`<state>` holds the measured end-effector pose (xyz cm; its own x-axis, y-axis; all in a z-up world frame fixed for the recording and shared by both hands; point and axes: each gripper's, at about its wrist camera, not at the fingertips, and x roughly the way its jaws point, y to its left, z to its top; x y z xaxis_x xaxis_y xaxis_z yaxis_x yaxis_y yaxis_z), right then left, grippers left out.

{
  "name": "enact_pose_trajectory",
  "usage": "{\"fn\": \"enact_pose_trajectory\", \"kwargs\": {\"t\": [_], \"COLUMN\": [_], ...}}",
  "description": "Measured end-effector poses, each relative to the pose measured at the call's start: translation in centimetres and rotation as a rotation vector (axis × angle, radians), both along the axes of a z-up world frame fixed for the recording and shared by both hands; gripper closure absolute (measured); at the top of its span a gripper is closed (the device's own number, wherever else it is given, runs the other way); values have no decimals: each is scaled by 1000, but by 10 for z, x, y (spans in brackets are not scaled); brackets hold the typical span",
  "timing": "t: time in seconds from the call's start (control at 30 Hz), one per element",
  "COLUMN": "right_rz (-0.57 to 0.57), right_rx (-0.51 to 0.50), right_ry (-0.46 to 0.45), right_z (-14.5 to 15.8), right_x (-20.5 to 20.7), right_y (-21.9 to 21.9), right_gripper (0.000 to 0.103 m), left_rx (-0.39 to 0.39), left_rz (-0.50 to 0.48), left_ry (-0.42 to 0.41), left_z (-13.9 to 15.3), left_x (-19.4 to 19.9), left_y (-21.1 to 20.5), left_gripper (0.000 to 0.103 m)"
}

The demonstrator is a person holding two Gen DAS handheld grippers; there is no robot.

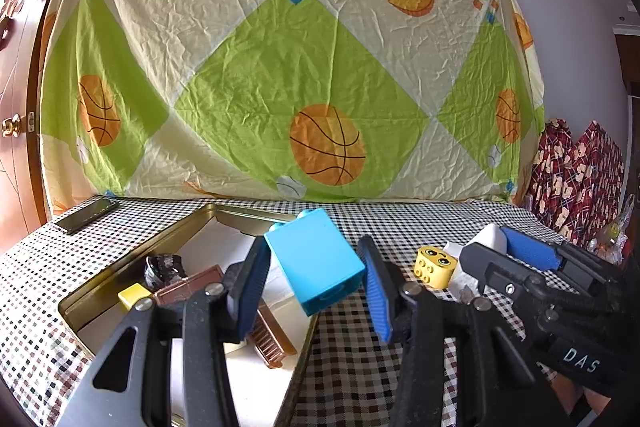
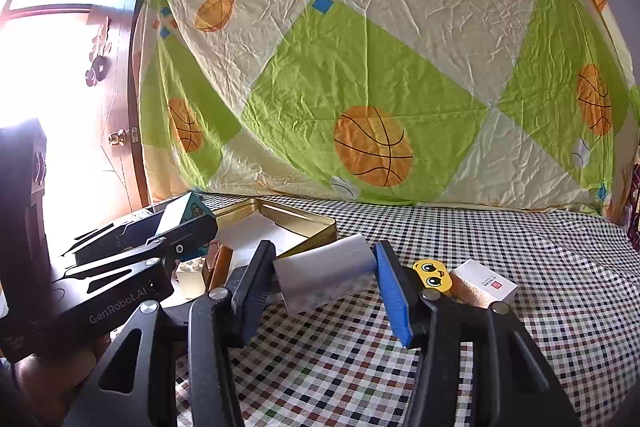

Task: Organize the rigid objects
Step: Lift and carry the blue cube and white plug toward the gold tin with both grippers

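While the left wrist view looks over the checked tablecloth (image 1: 360, 367), the left gripper (image 1: 316, 279) clamps a blue block (image 1: 316, 263), tilted above the right edge of the gold tin (image 1: 120, 267). Seen from the right wrist, the right gripper (image 2: 324, 279) grips a white block (image 2: 324, 267) just right of the tin; a yellow block (image 2: 434, 277) lies beside it.

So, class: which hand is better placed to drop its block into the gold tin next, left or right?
Left. Its tongs hold the blue block right above the gold tin's near edge. The right tongs hold a white block over the checked cloth, beside the tin.
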<state>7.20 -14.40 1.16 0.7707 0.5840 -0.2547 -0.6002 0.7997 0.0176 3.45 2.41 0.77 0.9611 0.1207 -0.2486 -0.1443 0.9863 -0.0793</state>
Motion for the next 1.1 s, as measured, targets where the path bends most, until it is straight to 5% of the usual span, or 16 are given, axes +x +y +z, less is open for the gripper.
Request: {"fn": "enact_pose_trajectory", "kwargs": {"t": [1.1], "right_rz": [76], "right_rx": [-27], "right_ry": [-8], "right_z": [-3], "right_x": [-11], "right_y": [38], "right_gripper": [50], "left_rx": [-29], "left_rz": [50], "left_ry": [-36], "left_z": [2], "left_x": [-19], "left_y": [36], "left_gripper": [58]}}
